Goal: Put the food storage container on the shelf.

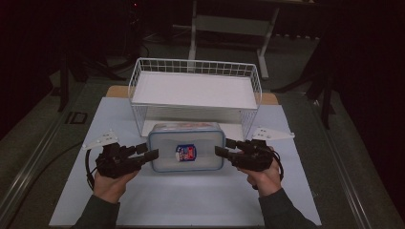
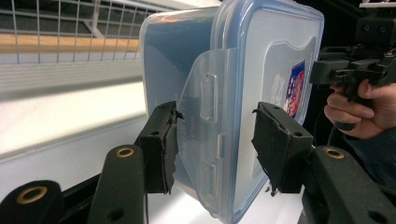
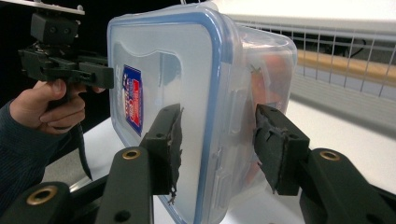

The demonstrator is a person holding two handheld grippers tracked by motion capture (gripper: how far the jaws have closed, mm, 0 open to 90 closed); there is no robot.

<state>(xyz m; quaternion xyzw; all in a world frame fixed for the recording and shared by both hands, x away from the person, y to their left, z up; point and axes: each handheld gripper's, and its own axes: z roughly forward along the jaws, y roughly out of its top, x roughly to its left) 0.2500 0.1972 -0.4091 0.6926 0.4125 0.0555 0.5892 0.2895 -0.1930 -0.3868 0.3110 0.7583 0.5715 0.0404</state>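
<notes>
Two containers on the table, and one of them is being carried: a clear plastic food box with a blue-rimmed snap lid sits right between the two claws, one at each short end. Left gripper is clamped on the box's left end, its pads squeezing either side of the side latch in the left gripper view. Right gripper is clamped on the opposite end the same way, pads pressed on lid and base. Inside the box I can make out something orange-red through the wall in the right gripper view, can't tell what it is or how many pieces. One red and blue sticker on the lid, dead centre between the claws.

Second container is one white wire basket just beyond the claws, with a plain white floor

Count: one box, one basket, one sticker, two grippers, two hands
</notes>
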